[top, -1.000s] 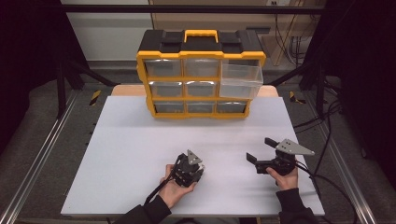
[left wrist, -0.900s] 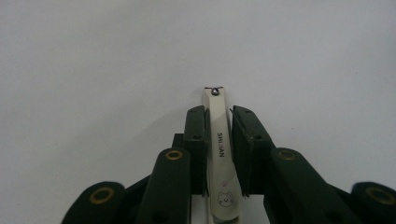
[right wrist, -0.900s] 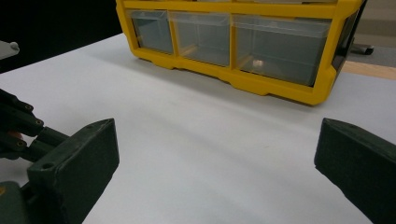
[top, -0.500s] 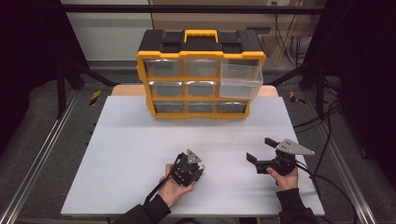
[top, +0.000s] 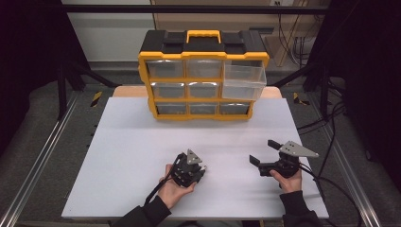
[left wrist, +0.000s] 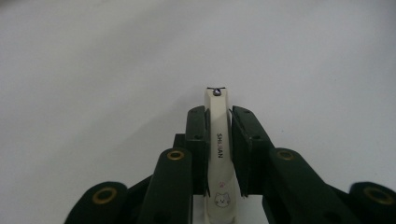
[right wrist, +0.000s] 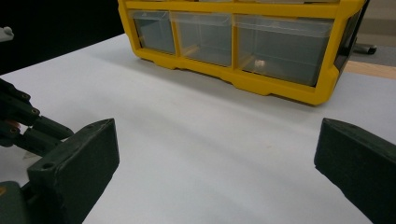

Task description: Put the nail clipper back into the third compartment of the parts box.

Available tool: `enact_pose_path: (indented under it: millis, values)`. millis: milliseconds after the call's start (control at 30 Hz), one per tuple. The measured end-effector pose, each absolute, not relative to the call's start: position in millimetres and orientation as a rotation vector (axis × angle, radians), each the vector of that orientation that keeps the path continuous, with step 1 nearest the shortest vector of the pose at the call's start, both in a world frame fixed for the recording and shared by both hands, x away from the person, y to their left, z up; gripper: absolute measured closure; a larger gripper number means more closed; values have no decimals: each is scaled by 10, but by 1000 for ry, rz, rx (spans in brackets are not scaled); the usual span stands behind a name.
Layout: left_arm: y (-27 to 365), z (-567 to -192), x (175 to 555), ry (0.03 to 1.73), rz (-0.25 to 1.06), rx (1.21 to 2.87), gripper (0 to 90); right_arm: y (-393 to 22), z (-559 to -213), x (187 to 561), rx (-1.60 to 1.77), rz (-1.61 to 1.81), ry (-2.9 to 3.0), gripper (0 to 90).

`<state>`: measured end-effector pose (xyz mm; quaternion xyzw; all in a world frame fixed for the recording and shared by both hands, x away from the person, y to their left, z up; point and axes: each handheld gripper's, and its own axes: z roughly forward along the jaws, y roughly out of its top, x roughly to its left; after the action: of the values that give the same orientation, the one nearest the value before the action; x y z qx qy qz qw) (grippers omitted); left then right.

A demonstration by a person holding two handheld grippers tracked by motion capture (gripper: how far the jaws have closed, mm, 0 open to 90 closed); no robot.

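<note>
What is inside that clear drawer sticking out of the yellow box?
The pulled-out drawer at the top right of the organizer looks empty through its clear walls from the high view, though its floor is too small and hazy to be sure.

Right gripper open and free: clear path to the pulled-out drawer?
Probably yes. The right gripper holds nothing, jaws wide, and bare table lies between it and the open drawer at the organizer's upper right.

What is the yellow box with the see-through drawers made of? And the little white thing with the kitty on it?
The organizer box looks like hard plastic: glossy yellow frame, black top, clear drawers you can see through. The nail clipper, pinched in the left gripper, has a smooth cream shell, probably plastic or painted metal, with a shiny metal-looking pin at its tip.
</note>
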<state>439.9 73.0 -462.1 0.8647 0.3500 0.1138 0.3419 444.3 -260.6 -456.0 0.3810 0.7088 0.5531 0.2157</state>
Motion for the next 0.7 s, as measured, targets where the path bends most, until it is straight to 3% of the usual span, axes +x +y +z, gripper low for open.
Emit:
enact_pose_path:
  millis: [700]
  values:
    - [952,-4353,4439,907,326,2207,771,-2603,-4565,4447,1052,1531,1969,6]
